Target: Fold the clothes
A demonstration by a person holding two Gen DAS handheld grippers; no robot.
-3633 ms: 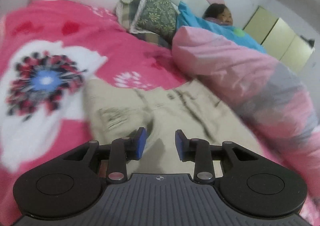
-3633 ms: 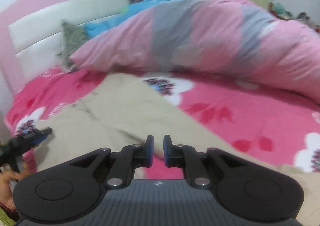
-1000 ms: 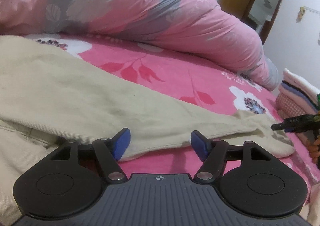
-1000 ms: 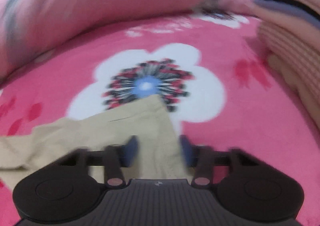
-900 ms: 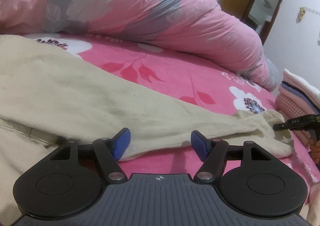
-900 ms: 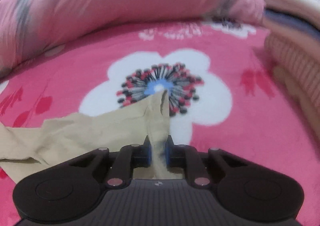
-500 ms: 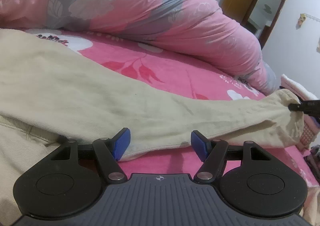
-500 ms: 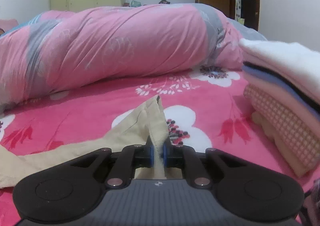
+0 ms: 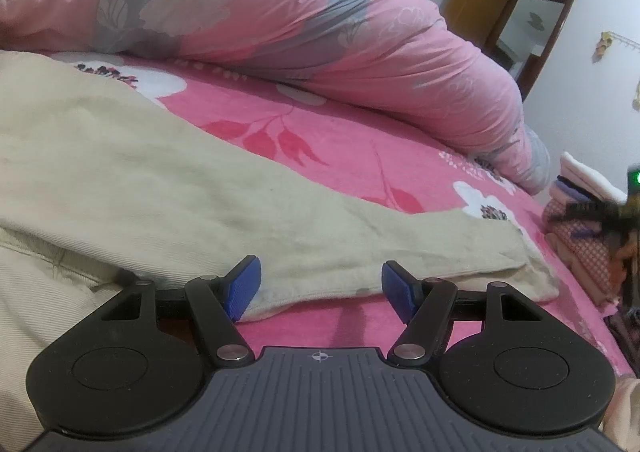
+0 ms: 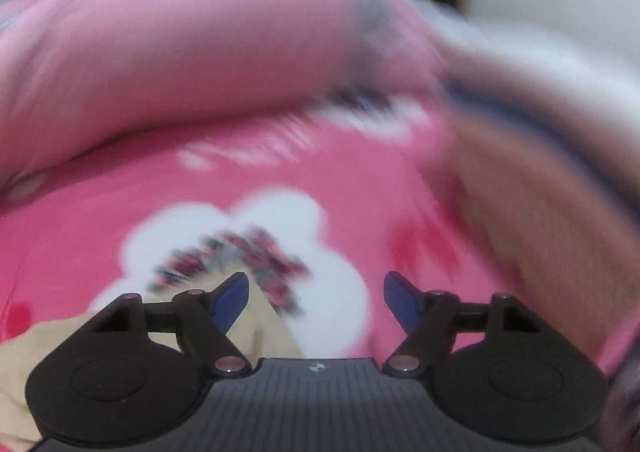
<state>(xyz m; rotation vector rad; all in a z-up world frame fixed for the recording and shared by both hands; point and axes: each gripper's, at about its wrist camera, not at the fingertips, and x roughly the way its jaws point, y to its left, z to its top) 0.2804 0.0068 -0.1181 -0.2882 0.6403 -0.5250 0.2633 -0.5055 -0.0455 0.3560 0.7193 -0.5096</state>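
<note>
A: Trousers (image 9: 168,187) spread flat over the pink sheet (image 9: 360,147), one beige leg running from far left out to the cuff on the right. Big pink duvet (image 9: 280,23) bunched up behind.

B: And the left gripper (image 9: 320,288)?

A: Jaws well apart, hovering at the leg's near edge, not pinching any cloth.

B: Further right?

A: Folded stack (image 9: 580,211) at the bed's edge, with the right gripper (image 10: 316,302) blurry in front of it. Just sprang apart, nothing clamped, cuff tip (image 10: 264,328) lying loose by its left finger over the white flower (image 10: 256,248).
</note>
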